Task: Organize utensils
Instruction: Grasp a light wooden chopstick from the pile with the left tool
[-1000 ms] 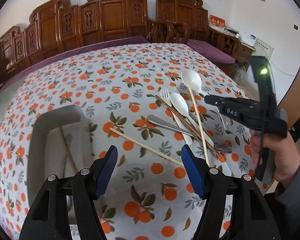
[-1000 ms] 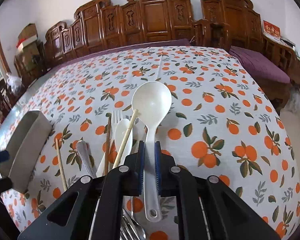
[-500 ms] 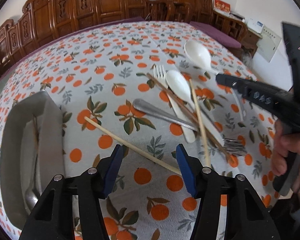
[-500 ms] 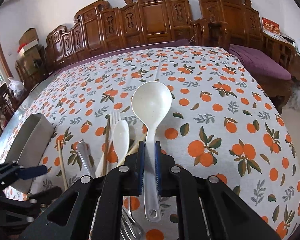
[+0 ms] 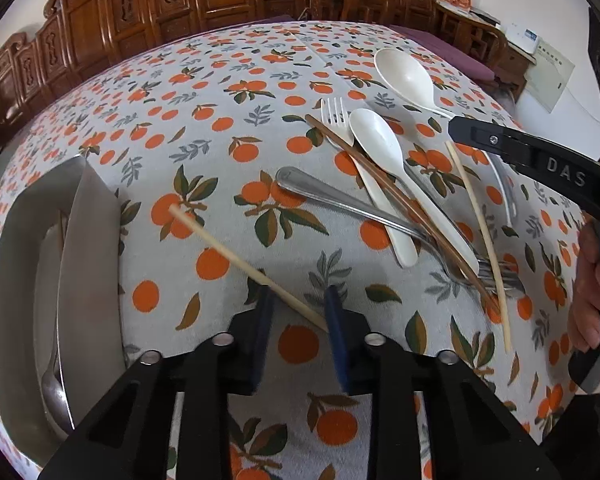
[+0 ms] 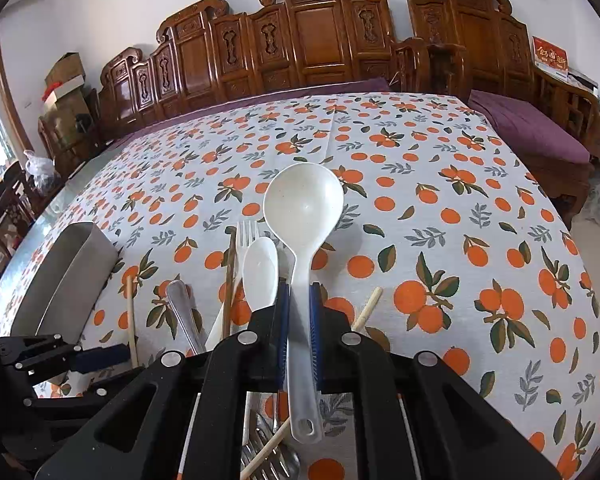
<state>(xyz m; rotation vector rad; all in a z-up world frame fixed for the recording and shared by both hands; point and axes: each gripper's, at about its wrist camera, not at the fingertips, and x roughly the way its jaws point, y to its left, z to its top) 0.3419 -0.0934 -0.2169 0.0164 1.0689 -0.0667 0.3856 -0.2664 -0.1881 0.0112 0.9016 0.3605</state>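
Observation:
A light wooden chopstick (image 5: 236, 256) lies slantwise on the orange-print cloth, its near end between the blue pads of my left gripper (image 5: 300, 310). The jaws are closing around it with a gap still showing. My right gripper (image 6: 300, 300) is shut on the handle of a large white ladle (image 6: 304, 200); the left wrist view shows this gripper (image 5: 456, 126) at the right. Beside the ladle lie a white spoon (image 5: 374, 144), a metal fork (image 5: 328, 196), a brown chopstick (image 5: 380, 176), a white plastic fork (image 5: 334, 112) and another light chopstick (image 5: 476, 232).
A metal tray (image 5: 92, 240) stands at the left with a metal spoon (image 5: 54, 392) inside. A person's hand (image 5: 596, 292) holds the right gripper at the table's right edge. Carved wooden chairs (image 6: 312, 40) line the far side of the table.
My left gripper has come down and forward over the light chopstick, and its jaws have narrowed around the near end. The right gripper keeps still with the ladle.

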